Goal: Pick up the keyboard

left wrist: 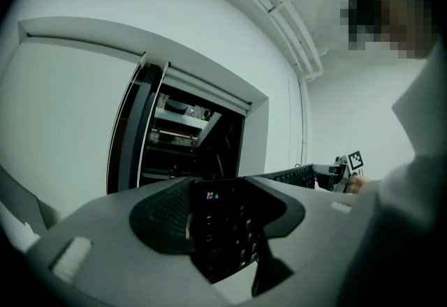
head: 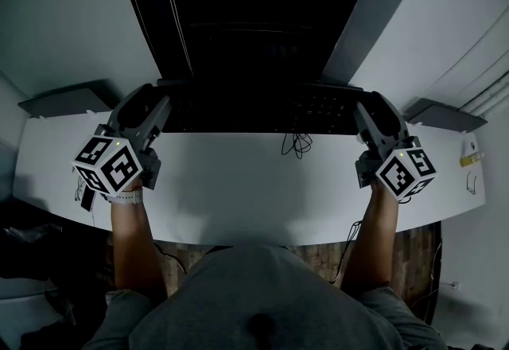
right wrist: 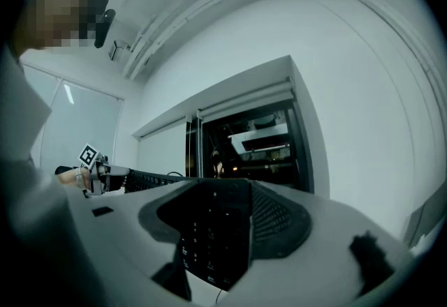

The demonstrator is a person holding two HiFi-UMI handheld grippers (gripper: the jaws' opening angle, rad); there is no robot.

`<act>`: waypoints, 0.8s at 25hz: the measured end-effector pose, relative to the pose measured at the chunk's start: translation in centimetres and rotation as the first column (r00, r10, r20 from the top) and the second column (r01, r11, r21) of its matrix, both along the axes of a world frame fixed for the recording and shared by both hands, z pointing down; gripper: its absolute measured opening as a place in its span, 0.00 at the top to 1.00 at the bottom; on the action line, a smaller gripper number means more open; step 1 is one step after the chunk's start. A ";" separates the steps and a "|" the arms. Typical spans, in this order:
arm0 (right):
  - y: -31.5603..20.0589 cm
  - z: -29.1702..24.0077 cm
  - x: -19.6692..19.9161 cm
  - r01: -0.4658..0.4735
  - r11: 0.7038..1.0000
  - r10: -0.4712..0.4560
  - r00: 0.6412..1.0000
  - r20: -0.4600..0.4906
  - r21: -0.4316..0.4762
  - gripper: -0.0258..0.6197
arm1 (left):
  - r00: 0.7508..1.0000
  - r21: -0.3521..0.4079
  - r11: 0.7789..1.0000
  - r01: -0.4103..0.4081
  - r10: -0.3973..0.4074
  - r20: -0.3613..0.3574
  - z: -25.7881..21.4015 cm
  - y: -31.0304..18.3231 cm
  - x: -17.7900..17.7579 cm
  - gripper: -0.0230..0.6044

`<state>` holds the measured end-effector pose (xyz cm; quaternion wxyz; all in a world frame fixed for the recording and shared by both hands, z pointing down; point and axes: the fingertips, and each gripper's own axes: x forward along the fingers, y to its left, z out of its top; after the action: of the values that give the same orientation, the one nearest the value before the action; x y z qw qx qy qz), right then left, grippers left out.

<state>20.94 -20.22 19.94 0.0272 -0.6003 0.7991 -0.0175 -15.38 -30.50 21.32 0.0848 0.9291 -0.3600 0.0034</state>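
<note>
A black keyboard [head: 254, 108] lies along the far side of the white table [head: 238, 189], in front of a dark opening. My left gripper [head: 159, 108] is at its left end and my right gripper [head: 364, 114] at its right end. In the left gripper view the keyboard's end with the Esc key [left wrist: 222, 229] fills the gap between the jaws. The right gripper view shows the other end [right wrist: 213, 236] filling that gripper's gap in the same way. Both grippers look shut on the keyboard. The other gripper's marker cube [left wrist: 354, 159] shows at the keyboard's far end.
A black cable [head: 296, 143] curls on the table just in front of the keyboard's middle. Grey flat pieces sit at the far left [head: 67, 99] and far right [head: 441, 114]. A small yellow item [head: 471, 158] lies at the right edge. The dark recess [head: 246, 6] rises behind the keyboard.
</note>
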 end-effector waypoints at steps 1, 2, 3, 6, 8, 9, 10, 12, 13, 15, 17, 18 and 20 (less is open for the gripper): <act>-0.1 -0.5 0.1 0.001 1.000 -0.001 1.000 -0.004 0.006 0.59 | 1.000 0.005 1.000 0.001 -0.001 -0.002 -0.4 -0.1 0.1 0.63; -0.1 -0.9 0.1 0.001 1.000 -0.001 1.000 -0.008 0.013 0.59 | 1.000 0.010 1.000 0.001 -0.001 -0.005 -0.8 -0.2 0.2 0.63; -0.1 -1.3 0.1 -0.001 1.000 0.001 1.000 -0.010 0.020 0.59 | 1.000 0.014 1.000 0.002 -0.002 -0.007 -1.1 -0.1 0.2 0.62; 0.4 -1.7 -0.3 -0.006 0.999 0.006 1.000 -0.013 0.039 0.59 | 1.000 0.030 1.000 0.002 -0.002 -0.013 -1.3 0.4 -0.4 0.62; 0.4 -1.8 -0.2 -0.007 0.999 0.007 1.000 -0.013 0.042 0.59 | 1.000 0.036 0.999 0.003 -0.002 -0.013 -1.5 0.4 -0.2 0.62; 0.2 -2.0 0.2 -0.007 0.999 0.008 1.000 -0.012 0.043 0.59 | 1.000 0.039 0.999 0.004 -0.003 -0.012 -1.8 0.1 0.2 0.62; 0.0 -2.1 0.5 -0.007 0.999 0.008 1.000 -0.011 0.043 0.59 | 1.000 0.040 0.999 0.004 -0.004 -0.011 -2.0 -0.2 0.6 0.62; -0.2 -2.1 0.8 -0.009 0.999 0.010 1.000 -0.012 0.043 0.59 | 1.000 0.041 0.999 0.004 -0.004 -0.010 -2.1 -0.5 0.9 0.62; -0.3 -2.1 0.7 -0.011 0.999 0.011 1.000 -0.013 0.043 0.59 | 1.000 0.040 0.999 0.003 -0.003 -0.011 -2.0 -0.6 0.8 0.62; -0.5 -2.0 0.1 -0.013 0.999 0.014 1.000 -0.018 0.044 0.59 | 1.000 0.036 0.999 0.001 0.000 -0.016 -1.6 -0.9 0.2 0.62; -0.8 -1.9 -0.6 -0.015 0.999 0.016 1.000 -0.022 0.043 0.59 | 1.000 0.032 0.999 0.001 -0.001 -0.020 -1.3 -1.3 -0.4 0.62; -0.9 -1.8 -0.7 -0.015 0.999 0.016 1.000 -0.022 0.041 0.59 | 1.000 0.031 1.000 0.002 -0.001 -0.021 -1.2 -1.4 -0.6 0.62; -1.0 -1.7 -0.7 -0.014 0.999 0.015 1.000 -0.022 0.037 0.59 | 1.000 0.030 1.000 0.001 0.000 -0.020 -1.1 -1.5 -0.6 0.62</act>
<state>20.26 -21.23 18.25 0.0296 -0.6057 0.7952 0.0041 -15.95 -32.00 20.26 0.0746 0.9301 -0.3594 -0.0114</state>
